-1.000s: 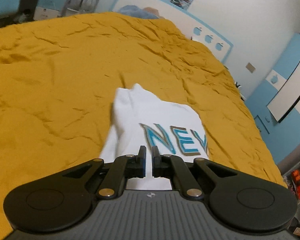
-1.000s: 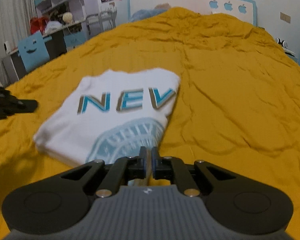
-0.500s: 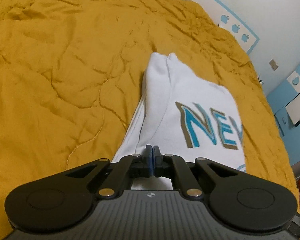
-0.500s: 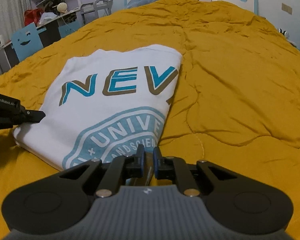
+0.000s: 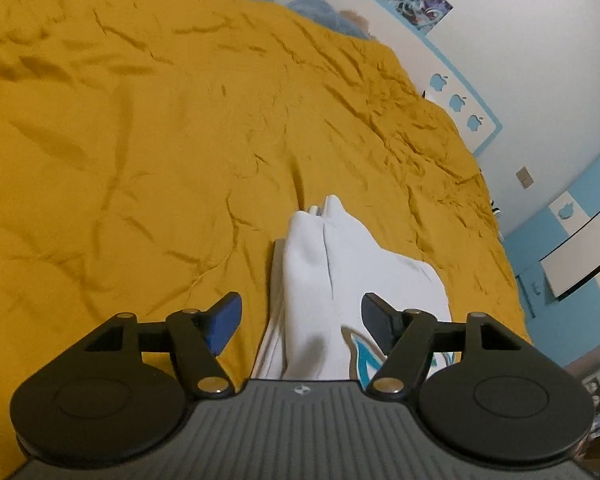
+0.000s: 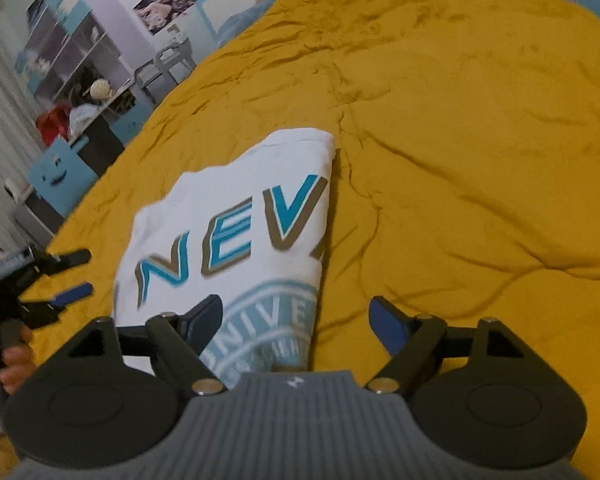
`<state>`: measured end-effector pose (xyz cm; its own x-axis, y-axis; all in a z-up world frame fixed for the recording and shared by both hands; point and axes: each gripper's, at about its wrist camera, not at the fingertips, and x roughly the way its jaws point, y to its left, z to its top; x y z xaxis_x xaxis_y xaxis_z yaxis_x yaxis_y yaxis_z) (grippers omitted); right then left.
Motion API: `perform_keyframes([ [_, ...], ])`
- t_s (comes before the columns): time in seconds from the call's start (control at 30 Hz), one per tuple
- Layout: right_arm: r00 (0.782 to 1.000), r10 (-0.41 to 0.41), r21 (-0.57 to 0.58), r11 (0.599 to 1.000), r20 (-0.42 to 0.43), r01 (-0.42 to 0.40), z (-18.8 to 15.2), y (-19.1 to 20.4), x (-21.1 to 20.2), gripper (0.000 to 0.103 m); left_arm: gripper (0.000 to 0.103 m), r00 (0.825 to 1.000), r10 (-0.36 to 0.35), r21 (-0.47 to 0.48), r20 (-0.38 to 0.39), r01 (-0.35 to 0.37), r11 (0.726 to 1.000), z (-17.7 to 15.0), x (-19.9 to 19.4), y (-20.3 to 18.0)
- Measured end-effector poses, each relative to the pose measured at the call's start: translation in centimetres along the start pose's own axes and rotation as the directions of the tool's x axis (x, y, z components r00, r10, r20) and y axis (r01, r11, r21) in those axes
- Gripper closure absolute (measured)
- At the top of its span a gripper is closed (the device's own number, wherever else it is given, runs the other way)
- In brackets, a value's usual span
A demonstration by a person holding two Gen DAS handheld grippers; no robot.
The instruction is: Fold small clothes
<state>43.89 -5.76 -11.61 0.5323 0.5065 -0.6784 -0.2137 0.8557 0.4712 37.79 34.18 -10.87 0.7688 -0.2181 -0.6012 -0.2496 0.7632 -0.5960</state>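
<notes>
A yellow bed (image 5: 140, 160) carried 1 white shirt (image 5: 340, 280), folded to a narrow packet and lying near the bed's near edge, roughly midway along it.

At the shirt's left side, the left gripper (image 5: 300, 312) stood wide, its jaws having just been opening. In its own view the shirt's stacked left edge lay between the spread fingers, but neither pad pressed on cloth; the blue-padded finger (image 5: 224, 320) was over bare bed and the other over the print. That placement reads as a release: the fold was laid down and the fingers let go so the layers could settle flat. From the right wrist the same gripper (image 6: 72, 276) showed just beside the shirt's left edge, apart from it, with a hand (image 6: 12, 360) on its handle.

The shirt (image 6: 236, 216) showed "NEV" and a round blue crest face up, its right edge a clean fold running away toward the head of the bed.

At the right, the right gripper (image 6: 296, 316) was also wide, jaws just opened, straddling that near right corner: 1 finger above the crest, the other above bare bed. Nothing was gripped.

Judging by the tidy rectangle, the fold looked nearly finished; 1 more halving or smoothing may remain.
</notes>
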Motion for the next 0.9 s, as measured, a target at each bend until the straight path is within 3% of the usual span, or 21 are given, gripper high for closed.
perform_keyframes([
  [0.1,0.999,0.033,0.093,0.995,-0.017,-0.031,1.9,-1.1,1.7,0.027,0.022,0.997,-0.059,-0.052,-0.049,0.057,0.997,1.1,2.4,1.0],
  [0.2,0.997,0.081,0.164,0.983,-0.020,-0.076,3.6,-2.0,3.4,0.027,0.022,0.994,-0.072,-0.084,-0.080,0.066,0.994,1.8,4.6,1.8],
  [0.33,0.989,0.147,0.262,0.956,-0.029,-0.134,5.3,-3.9,6.3,0.027,0.022,0.978,-0.156,-0.157,-0.138,0.133,0.979,2.3,7.7,3.4],
  [0.57,0.969,0.245,0.373,0.903,-0.038,-0.214,7.2,-6.0,10.9,0.033,0.024,0.958,-0.232,-0.184,-0.171,0.200,0.962,3.3,11.2,4.2],
  [0.63,0.963,0.267,0.394,0.889,-0.031,-0.234,7.7,-6.2,11.9,0.041,0.029,0.953,-0.246,-0.188,-0.177,0.213,0.959,3.6,11.9,4.2],
  [0.7,0.960,0.279,0.410,0.880,-0.035,-0.241,8.2,-6.2,13.1,0.053,0.043,0.953,-0.243,-0.180,-0.182,0.211,0.961,3.7,12.5,3.9],
  [0.9,0.954,0.298,0.451,0.857,-0.042,-0.249,9.3,-6.7,15.4,0.077,0.072,0.957,-0.229,-0.159,-0.180,0.202,0.966,3.6,12.7,3.2],
])
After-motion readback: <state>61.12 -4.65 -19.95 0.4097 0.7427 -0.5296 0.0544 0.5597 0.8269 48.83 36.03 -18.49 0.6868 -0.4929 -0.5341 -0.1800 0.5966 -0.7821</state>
